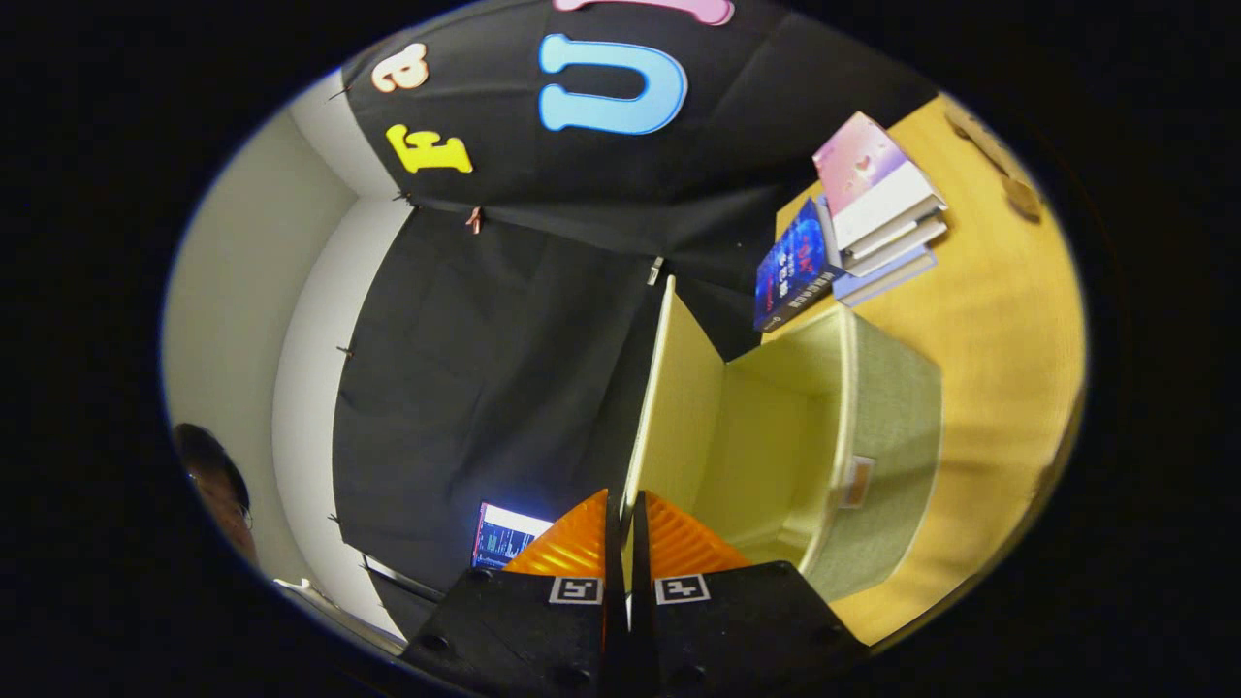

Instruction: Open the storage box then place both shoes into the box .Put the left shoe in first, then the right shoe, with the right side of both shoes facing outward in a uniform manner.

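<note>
The claw (625, 504) is closed on the thin edge of the storage box's lid (679, 407); both fingers press against that panel from either side, with only the panel's thickness between them. The view is rolled sideways, so the counter (1008, 320) appears as a tilted yellow wooden surface.

The storage box (873, 427) sits on the counter just beyond the fingers. It is a fabric box with grey-green woven outer walls and a pale yellowish lining. The lid stands swung away from the box's mouth, still joined to the box along one edge, so the inside is exposed. A small tag is on the box's outer wall near its rim.

Past the box, farther along the counter, lies a stack of books (877, 208): a pink-covered one on top of two or three others, with a dark blue book (790, 267) leaning against the stack on the side nearer the black cloth wall. That cloth hangs behind the box. A lit laptop screen (504, 533) is beside the fingers, on the side away from the box.
</note>
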Motion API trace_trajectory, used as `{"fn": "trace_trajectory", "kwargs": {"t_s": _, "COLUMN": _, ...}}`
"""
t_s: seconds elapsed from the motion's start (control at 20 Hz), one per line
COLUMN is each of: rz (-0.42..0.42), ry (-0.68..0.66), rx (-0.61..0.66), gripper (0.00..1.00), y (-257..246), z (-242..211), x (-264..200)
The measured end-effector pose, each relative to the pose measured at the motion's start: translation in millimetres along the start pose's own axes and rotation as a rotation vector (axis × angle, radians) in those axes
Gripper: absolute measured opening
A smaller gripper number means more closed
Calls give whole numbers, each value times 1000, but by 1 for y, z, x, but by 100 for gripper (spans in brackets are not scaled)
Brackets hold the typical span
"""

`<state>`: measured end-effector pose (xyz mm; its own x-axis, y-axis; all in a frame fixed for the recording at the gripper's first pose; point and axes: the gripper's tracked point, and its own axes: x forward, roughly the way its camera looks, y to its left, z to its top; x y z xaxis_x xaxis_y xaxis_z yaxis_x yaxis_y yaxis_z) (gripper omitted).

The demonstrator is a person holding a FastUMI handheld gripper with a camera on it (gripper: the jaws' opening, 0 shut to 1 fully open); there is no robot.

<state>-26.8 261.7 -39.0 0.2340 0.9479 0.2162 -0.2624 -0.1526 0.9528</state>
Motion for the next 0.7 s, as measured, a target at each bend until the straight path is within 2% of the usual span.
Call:
{"fn": "trace_trajectory", "kwargs": {"t_s": 0.25, "rz": -8, "ry": -3, "rx": -79, "gripper": 5, "y": 40, "z": -12, "x": 40}}
{"fn": "trace_trajectory", "kwargs": {"t_s": 0.7, "rz": -37, "ry": 19, "rx": -155, "gripper": 5, "y": 69, "z": -42, "x": 102}}
